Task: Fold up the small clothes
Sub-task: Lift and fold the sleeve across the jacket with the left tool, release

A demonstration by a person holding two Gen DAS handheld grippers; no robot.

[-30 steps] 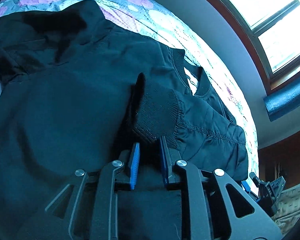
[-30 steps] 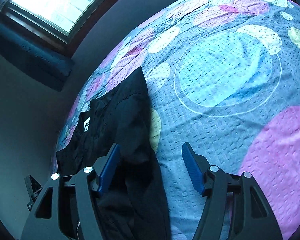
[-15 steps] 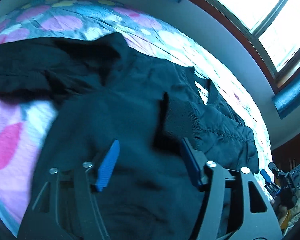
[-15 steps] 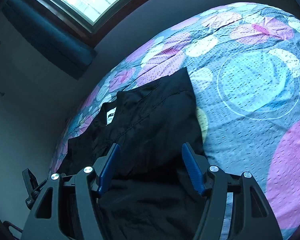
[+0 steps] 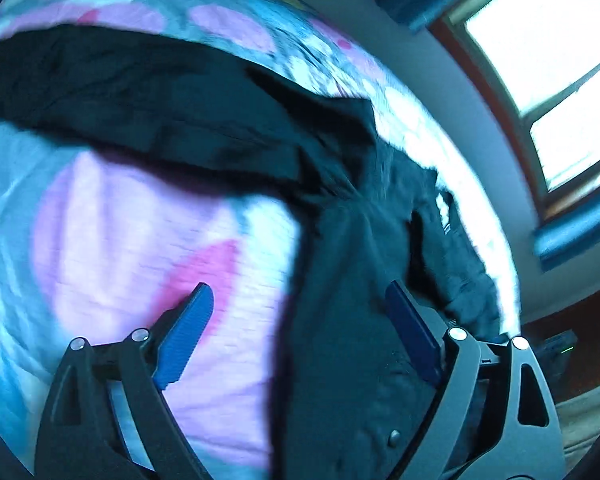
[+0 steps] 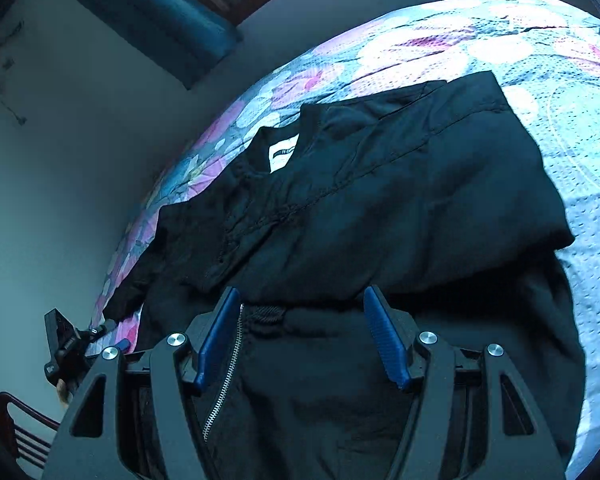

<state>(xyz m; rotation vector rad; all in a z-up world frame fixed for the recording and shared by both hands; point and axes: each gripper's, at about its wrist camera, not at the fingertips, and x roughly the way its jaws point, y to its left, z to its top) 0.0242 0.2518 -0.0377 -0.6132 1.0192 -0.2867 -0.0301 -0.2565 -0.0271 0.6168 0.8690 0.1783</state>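
A small black jacket (image 6: 400,200) lies on a bedspread (image 6: 560,60) with pink and blue circles. One sleeve is folded across its front; a white neck label (image 6: 282,152) and a zip (image 6: 224,380) show. My right gripper (image 6: 300,336) is open and empty over the jacket's lower front. In the blurred left wrist view the jacket (image 5: 360,280) lies at the right, its other sleeve (image 5: 140,104) stretched out left. My left gripper (image 5: 300,320) is open and empty, straddling the jacket's side edge.
A window (image 5: 548,40) and a grey wall (image 6: 80,160) border the bed's far side. My left gripper shows in the right wrist view (image 6: 72,348) at the bed's left edge, above a dark wooden chair (image 6: 24,428).
My left gripper has let go of the ribbed cuff, opened wide and swung left toward the jacket's side edge. My right gripper has moved from the bare bedspread to over the jacket.
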